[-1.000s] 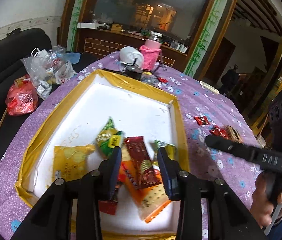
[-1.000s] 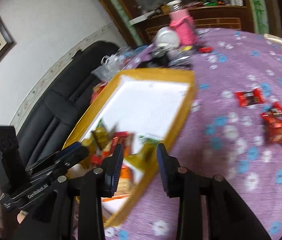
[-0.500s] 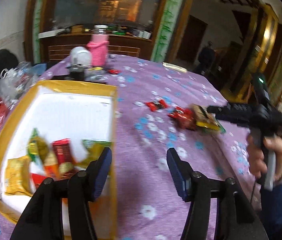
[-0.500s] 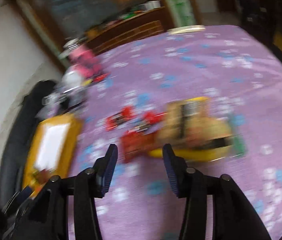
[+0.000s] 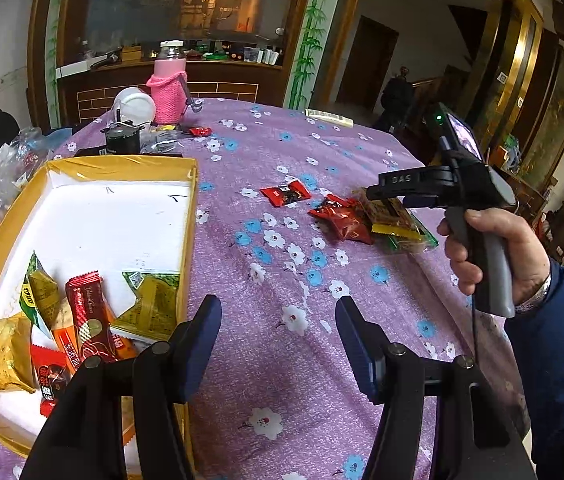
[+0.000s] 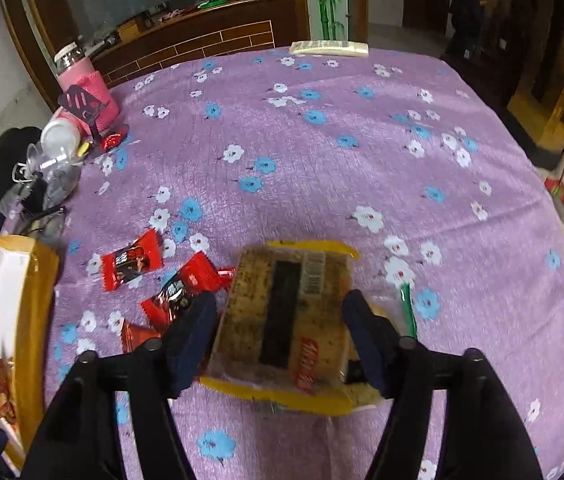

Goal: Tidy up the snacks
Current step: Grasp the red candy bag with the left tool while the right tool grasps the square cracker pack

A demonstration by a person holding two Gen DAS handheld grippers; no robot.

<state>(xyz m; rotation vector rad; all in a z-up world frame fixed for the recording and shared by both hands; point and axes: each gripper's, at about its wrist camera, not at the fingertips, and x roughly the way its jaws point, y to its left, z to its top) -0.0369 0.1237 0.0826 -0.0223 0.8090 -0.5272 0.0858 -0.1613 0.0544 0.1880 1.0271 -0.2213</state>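
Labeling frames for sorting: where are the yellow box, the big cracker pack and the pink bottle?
yellow box (image 5: 122, 165), left wrist view, far rim
cracker pack (image 6: 282, 312), right wrist view, middle
pink bottle (image 5: 169, 92), left wrist view, knitted sleeve

Pink knit-sleeved bottle upright near table's far edge, white round object just beside it. Clear plastic bags off the left edge.

Purple flowered tablecloth, yellow-rimmed white box, red wrappers

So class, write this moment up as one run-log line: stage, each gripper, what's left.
stage: reaching | left gripper: open, empty | right gripper: just opened, fingers straddling clear biscuit pack, not gripped | left: red packets outside box
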